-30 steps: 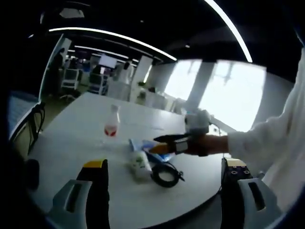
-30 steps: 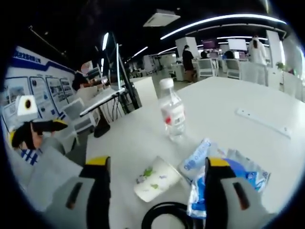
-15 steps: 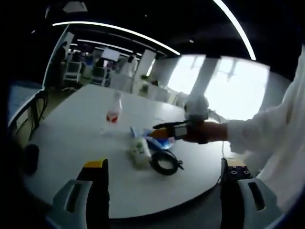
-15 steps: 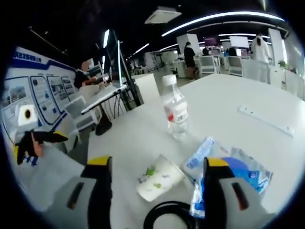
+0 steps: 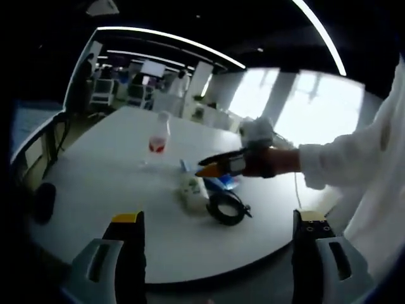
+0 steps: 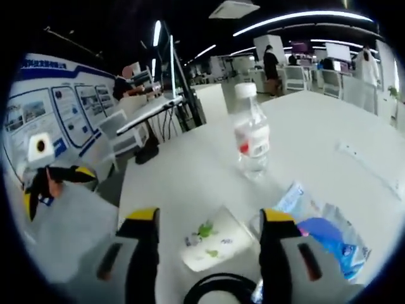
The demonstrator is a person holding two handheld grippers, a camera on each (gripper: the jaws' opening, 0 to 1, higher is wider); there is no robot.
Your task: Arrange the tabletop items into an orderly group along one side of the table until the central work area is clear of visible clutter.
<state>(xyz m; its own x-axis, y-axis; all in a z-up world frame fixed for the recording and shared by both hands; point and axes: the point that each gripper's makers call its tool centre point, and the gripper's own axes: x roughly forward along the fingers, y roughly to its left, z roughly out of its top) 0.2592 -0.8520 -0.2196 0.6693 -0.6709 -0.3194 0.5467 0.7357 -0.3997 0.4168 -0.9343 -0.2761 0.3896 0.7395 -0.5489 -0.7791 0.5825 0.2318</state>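
1. Nearest the right gripper, its two yellow-tipped jaws stand apart with nothing held between them, straddling a white paper cup that lies on its side on the white table; a coil of black cable sits just under the jaws.

2. To do this step well, the jaws would best come down around the middle of the cup and close gently, since thin paper is likely to crush or roll away; the cable loop is close enough to snag.

3. The cup carries a green leaf-like print; no wording on it can be read.

4. Just beside the cup lies a crumpled blue-and-white plastic packet. It bears blue lettering too blurred to make out.

5. Farther along the table a clear water bottle stands upright, white-capped, with a red-and-white label whose text is illegible.

6. The left gripper hangs back off the table edge, jaws wide apart and empty, looking across at the same cluster near the table's middle, with the right gripper poised over it.

7. Beyond, wall posters show blue headings, unreadable here.
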